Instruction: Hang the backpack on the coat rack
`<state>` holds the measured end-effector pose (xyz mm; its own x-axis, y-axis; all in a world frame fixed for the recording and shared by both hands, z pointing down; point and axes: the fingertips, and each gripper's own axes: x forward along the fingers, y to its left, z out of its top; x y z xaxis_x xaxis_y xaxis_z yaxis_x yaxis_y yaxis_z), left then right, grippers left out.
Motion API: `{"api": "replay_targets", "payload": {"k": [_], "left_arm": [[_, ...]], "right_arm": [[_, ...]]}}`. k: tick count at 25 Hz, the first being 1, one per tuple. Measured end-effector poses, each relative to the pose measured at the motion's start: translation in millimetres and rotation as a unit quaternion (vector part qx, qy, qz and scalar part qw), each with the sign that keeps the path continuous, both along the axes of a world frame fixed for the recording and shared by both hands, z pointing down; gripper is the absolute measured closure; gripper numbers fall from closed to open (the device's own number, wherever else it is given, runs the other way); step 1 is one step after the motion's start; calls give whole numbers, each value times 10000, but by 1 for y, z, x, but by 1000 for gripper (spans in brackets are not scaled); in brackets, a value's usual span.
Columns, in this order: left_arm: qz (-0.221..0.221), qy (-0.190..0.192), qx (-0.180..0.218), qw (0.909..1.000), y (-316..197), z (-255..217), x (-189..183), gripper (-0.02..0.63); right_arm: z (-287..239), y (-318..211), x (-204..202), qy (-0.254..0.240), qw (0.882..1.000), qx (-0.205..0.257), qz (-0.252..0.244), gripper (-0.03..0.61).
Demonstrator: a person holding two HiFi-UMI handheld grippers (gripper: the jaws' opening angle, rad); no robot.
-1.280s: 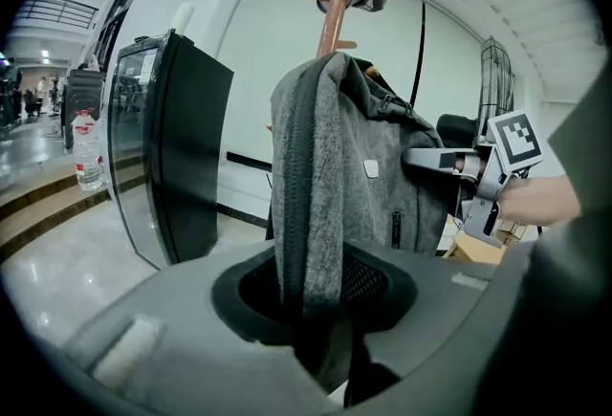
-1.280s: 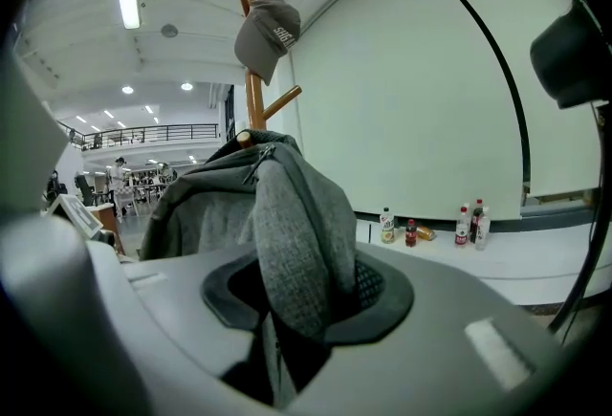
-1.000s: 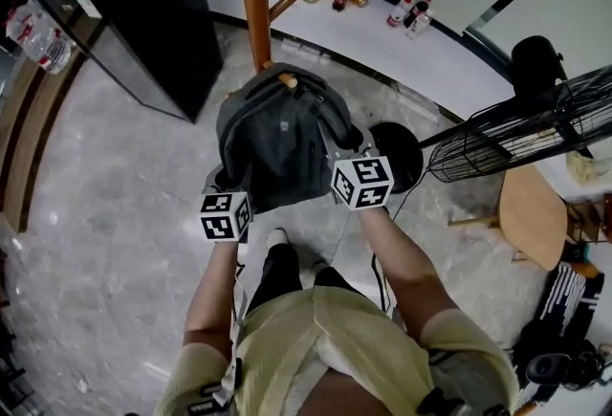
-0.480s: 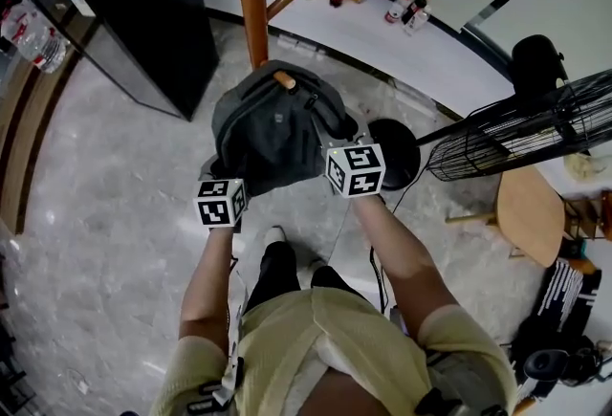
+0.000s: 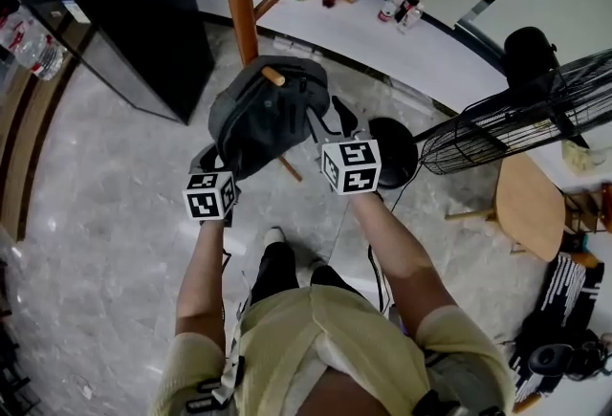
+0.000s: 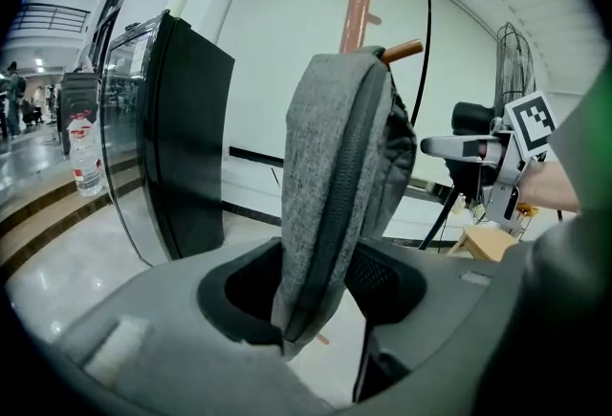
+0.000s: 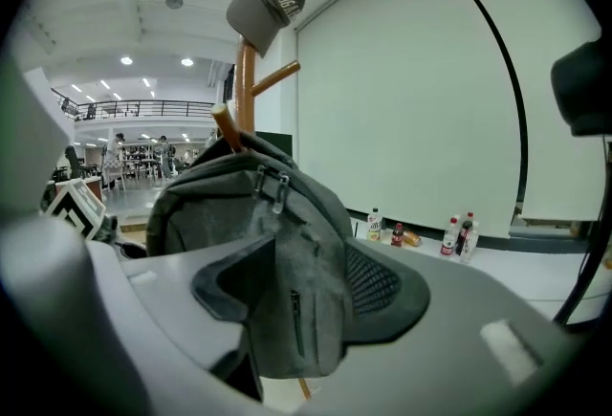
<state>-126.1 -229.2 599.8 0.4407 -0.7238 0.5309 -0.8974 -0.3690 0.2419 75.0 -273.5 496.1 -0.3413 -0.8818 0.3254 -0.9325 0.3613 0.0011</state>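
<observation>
The grey backpack point(image 5: 263, 113) hangs from a wooden peg point(image 5: 273, 76) of the coat rack pole point(image 5: 239, 3). My left gripper point(image 5: 212, 158) is at its lower left edge and my right gripper point(image 5: 332, 115) at its right side. In the left gripper view the backpack's zipped edge point(image 6: 335, 185) dangles between the jaws of the left gripper point(image 6: 316, 288). In the right gripper view the backpack's body point(image 7: 277, 242) fills the gap of the right gripper point(image 7: 306, 295). Both pairs of jaws have just been opening and stand wide, open around the fabric.
A grey cap point(image 7: 271, 3) sits on top of the rack. A black cabinet point(image 5: 143, 12) stands to the left, with a fan point(image 5: 535, 122), its round black base point(image 5: 397, 151) and a wooden stool point(image 5: 531, 213) to the right. Bottles point(image 5: 402, 8) line the far ledge.
Both grippers have opened and let go of the backpack, which now hangs from the peg closer to the pole. The left gripper has drifted left and slightly back.
</observation>
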Motion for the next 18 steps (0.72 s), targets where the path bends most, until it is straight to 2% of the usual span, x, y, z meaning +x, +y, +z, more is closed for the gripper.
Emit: {"api": "replay_targets", "payload": {"k": [5, 11, 14, 18], "left_arm": [[335, 202, -25, 9992, 17, -6, 11, 414], [462, 287, 37, 9985, 37, -20, 14, 415], [456, 367, 175, 9981, 45, -32, 10, 417], [453, 597, 396, 9964, 56, -55, 7, 459]], "right_arm": [[-17, 14, -10, -210, 9996, 114, -135, 376], [-25, 33, -12, -408, 9989, 117, -208, 382], [-28, 42, -16, -538, 9982, 90, -234, 388], [-32, 58, -23, -753, 9965, 25, -360, 403]]}}
